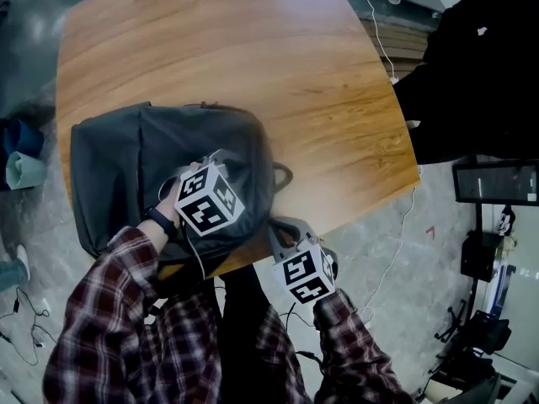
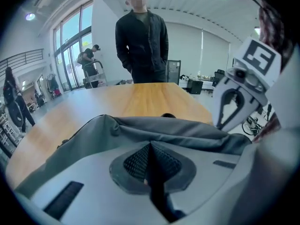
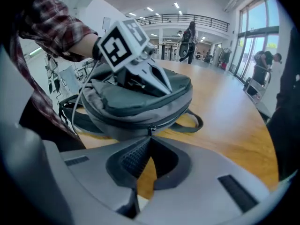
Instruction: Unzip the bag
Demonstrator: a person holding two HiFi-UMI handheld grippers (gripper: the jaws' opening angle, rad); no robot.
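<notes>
You are starting the unzip on the bag [image 1: 152, 167] lying on the table [image 1: 253, 49]: your left gripper [image 2: 150, 146], jaws together, is pressing the bag's top, and your right gripper [image 3: 150, 139] is seemingly pinching the zipper pull [image 3: 150, 128] at the bag's side, needing a steady draw along the zipper.

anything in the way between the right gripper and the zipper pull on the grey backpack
Nothing visible. The right hand-held gripper has its jaw tips together right at the small metal zipper pull on the grey fabric backpack, seemingly pinching it.
</notes>
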